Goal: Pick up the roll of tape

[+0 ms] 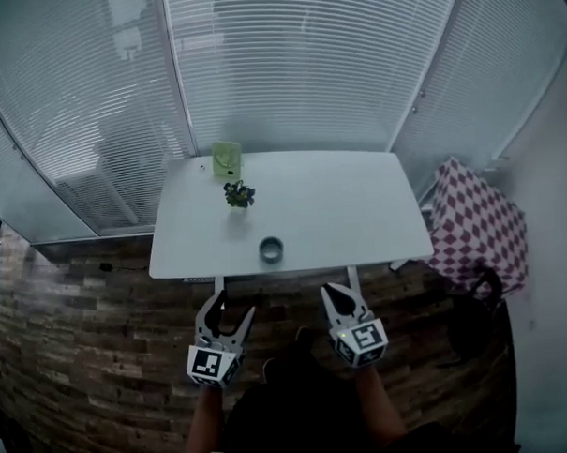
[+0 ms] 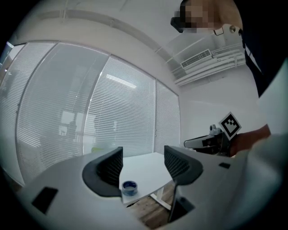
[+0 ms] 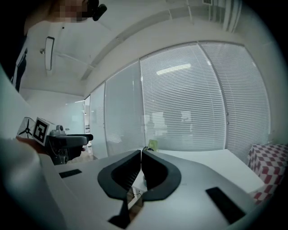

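While left gripper point(image 1: 234, 305) hovers agape, right gripper point(image 1: 331, 293) looks closed.

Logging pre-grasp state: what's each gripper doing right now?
Left gripper: open, empty; the small blue roll of tape lies apart from it on the white table.
Right gripper: shut, holding nothing.

The head view looks steeply down from above the person, facing the white rectangular table point(image 1: 348, 209) at mid-frame, well off, with grey slatted window blinds point(image 1: 295, 61) across the top. The left gripper view sits low behind the left gripper point(image 2: 143, 150), facing the table's near edge at lower centre. The right gripper view looks past the right gripper point(image 3: 141, 152) over the tabletop. All three share table and blinds; each gripper view catches the other gripper at its side edge.
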A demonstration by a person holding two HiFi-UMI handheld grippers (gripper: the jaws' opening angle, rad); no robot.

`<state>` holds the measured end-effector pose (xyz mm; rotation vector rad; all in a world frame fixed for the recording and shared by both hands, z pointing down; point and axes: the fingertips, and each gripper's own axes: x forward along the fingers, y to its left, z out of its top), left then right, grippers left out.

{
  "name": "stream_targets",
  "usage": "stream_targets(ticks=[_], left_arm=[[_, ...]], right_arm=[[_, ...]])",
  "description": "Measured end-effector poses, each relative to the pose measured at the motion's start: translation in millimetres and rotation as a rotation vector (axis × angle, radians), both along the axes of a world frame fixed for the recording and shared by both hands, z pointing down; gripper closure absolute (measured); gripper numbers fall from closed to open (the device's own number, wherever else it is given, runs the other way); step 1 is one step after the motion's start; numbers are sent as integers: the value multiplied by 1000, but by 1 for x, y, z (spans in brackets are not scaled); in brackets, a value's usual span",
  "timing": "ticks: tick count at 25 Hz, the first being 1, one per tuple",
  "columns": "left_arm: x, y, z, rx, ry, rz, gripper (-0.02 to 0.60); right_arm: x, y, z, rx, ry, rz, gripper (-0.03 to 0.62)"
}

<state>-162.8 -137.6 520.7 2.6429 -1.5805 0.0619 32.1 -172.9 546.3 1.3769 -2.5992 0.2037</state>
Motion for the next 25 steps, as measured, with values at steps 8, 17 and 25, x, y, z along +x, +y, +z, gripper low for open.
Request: stream_targets(ticks=[8,17,25], left_arm=[[12,-45,12,2,-3,2,314],[21,-83,60,-55,-91,41,314],[32,-111,112,-135,-208,72,314]], right_arm=[[-3,-45,3,12,-15,-50,585],[-8,-81,-1,25,-19,-78,585],[-19,-92,2,28,-22,-106,585]])
